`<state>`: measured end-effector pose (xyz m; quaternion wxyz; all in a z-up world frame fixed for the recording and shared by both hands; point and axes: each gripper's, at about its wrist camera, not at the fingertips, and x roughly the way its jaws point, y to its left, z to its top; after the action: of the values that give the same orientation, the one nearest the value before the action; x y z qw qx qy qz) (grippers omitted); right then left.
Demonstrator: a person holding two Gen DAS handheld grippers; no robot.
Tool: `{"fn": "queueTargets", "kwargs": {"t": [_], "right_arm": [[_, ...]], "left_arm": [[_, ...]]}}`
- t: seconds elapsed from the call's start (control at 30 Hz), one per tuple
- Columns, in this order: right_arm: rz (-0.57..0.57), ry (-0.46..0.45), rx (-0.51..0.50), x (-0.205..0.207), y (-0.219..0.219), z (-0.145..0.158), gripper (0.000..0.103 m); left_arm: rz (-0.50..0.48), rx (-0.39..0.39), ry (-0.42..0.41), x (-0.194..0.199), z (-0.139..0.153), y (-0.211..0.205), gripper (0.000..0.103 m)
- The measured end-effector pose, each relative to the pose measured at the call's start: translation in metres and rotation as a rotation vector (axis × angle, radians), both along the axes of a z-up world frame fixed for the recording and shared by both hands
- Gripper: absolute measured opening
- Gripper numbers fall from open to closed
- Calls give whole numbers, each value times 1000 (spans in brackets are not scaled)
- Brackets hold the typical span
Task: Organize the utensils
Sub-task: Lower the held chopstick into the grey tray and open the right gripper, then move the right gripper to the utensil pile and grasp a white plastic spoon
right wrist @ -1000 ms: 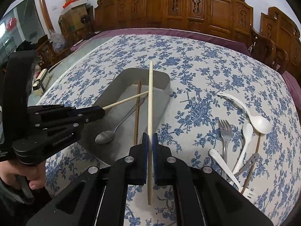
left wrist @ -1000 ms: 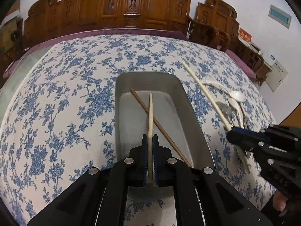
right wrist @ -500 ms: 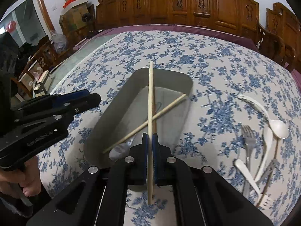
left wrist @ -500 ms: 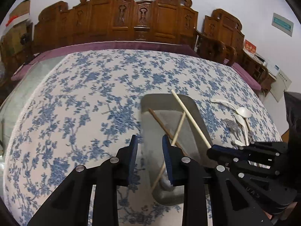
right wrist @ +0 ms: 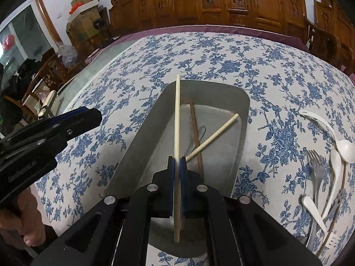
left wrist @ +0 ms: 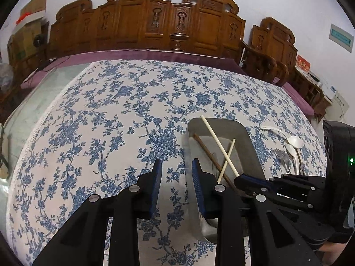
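A grey metal tray (right wrist: 228,93) (left wrist: 250,141) sits on the floral tablecloth. In it lie a pale chopstick (right wrist: 213,135), a dark brown chopstick (right wrist: 196,133) and a metal spoon (right wrist: 199,133). My right gripper (right wrist: 177,161) is shut on a second pale chopstick (right wrist: 177,115) and holds it over the tray, pointing along it. In the left wrist view the right gripper (left wrist: 238,178) shows at the tray's near right. My left gripper (left wrist: 176,166) is open and empty above the cloth, left of the tray.
White plastic spoons (right wrist: 344,146), a metal fork (right wrist: 316,166) and other cutlery lie in a loose pile on the cloth right of the tray. Carved wooden chairs (left wrist: 173,22) line the far side. The cloth (left wrist: 99,122) stretches left of the tray.
My left gripper let go of its pale chopstick into the tray, opened and drew back to the left. My right gripper moved its chopstick over the tray.
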<state>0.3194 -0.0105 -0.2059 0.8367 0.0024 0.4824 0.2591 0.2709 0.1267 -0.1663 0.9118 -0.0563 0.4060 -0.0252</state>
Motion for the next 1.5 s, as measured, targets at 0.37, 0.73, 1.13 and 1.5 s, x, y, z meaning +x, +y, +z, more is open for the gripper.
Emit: {"fn": "queueTargets", "kwargs": {"t": [0.37, 0.73, 1.13, 1.5], "right_arm": [[30, -37, 27, -9, -18, 10, 7], [-30, -137, -87, -11, -131, 26, 7], [-87, -151, -212, 38, -213, 9, 16], [-51, -104, -288, 93, -217, -26, 34]], "left_arm": [[-9, 2, -5, -1, 2, -3, 28], [-102, 15, -37, -9, 9, -46, 45], [-234, -17, -87, -31, 27, -109, 73], [-248, 24, -61, -28, 12, -133, 90]]}}
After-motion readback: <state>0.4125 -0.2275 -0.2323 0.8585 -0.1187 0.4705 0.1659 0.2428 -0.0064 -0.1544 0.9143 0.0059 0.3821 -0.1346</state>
